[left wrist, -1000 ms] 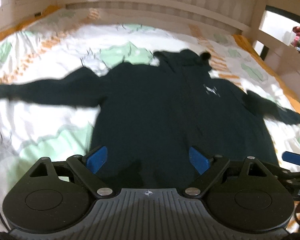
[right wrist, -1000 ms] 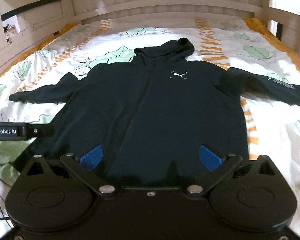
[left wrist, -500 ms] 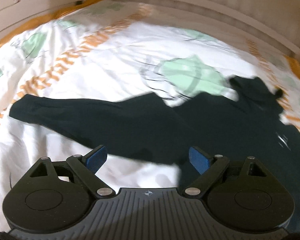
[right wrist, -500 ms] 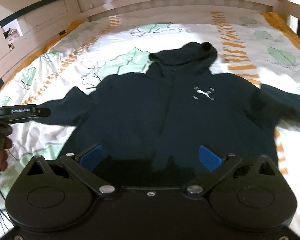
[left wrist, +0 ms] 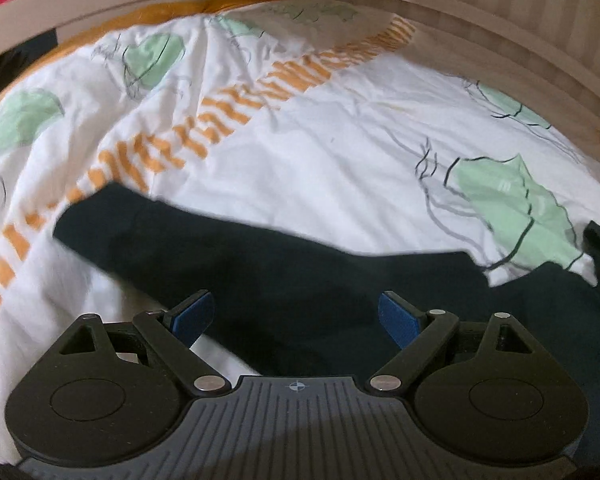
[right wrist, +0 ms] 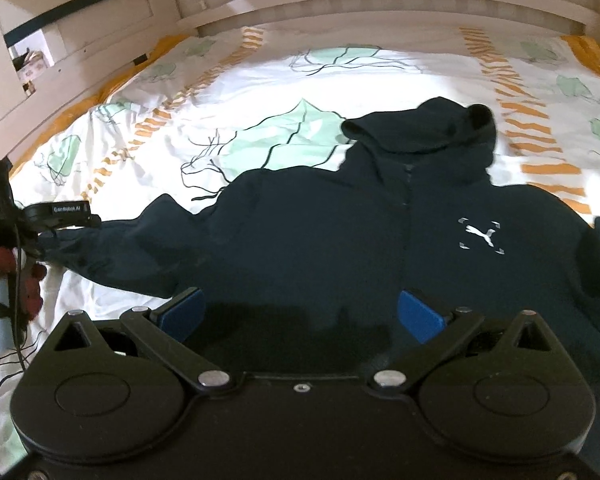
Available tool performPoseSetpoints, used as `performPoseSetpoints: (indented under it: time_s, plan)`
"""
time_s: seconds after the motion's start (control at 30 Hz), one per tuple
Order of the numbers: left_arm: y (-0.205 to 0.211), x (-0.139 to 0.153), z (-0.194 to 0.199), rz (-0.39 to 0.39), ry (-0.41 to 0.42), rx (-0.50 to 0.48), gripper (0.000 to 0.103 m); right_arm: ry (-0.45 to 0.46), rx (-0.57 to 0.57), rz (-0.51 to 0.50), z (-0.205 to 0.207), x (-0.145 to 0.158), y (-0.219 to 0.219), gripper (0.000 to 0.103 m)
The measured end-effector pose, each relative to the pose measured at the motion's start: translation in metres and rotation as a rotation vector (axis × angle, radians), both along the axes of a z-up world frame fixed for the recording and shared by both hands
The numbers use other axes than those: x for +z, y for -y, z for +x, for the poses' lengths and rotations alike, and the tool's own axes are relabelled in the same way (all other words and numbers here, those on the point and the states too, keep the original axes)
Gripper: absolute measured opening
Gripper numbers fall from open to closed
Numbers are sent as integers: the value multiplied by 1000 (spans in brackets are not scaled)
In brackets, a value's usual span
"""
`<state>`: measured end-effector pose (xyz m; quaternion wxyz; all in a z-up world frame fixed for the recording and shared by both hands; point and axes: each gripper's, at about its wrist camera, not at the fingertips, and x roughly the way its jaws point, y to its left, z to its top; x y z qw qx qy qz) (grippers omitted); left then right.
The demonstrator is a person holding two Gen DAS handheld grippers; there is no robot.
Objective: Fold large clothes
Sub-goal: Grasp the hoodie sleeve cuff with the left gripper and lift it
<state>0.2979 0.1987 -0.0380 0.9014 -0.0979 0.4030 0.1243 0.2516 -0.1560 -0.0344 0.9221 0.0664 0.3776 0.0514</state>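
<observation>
A dark zip hoodie (right wrist: 340, 240) with a small white chest logo (right wrist: 480, 236) lies face up on the bed, hood toward the headboard, sleeves spread. Its left sleeve (left wrist: 228, 256) stretches across the left wrist view. My left gripper (left wrist: 296, 316) hangs open just above that sleeve, nothing between its blue pads. My right gripper (right wrist: 300, 312) is open over the hoodie's lower body, holding nothing. The left gripper (right wrist: 60, 212) also shows at the left edge of the right wrist view, over the sleeve end, held by a person's hand (right wrist: 4, 276).
The bed cover (left wrist: 320, 152) is white with green leaf shapes and orange stripes, somewhat wrinkled. A wooden headboard (right wrist: 380, 4) runs along the far side and a wooden side rail (right wrist: 80, 60) along the left. A thin cable (right wrist: 16, 344) trails from the left tool.
My left gripper swung leftward from the hoodie's body to over the left sleeve. The right gripper drifted left, so the hoodie sits further right in its view. Both stayed open.
</observation>
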Motion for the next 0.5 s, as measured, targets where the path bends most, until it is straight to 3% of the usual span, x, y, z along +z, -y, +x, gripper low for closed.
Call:
performPoseSetpoints:
  time_s: [0.23,0.5]
  plan:
    - [-17,-16,-6,-10,-28,-5,89,-21,42,-27,22,-14,-18,102]
    - [-53,-36,7,-48,-76,99,90,-19,56,-11,43,-16,-27,102]
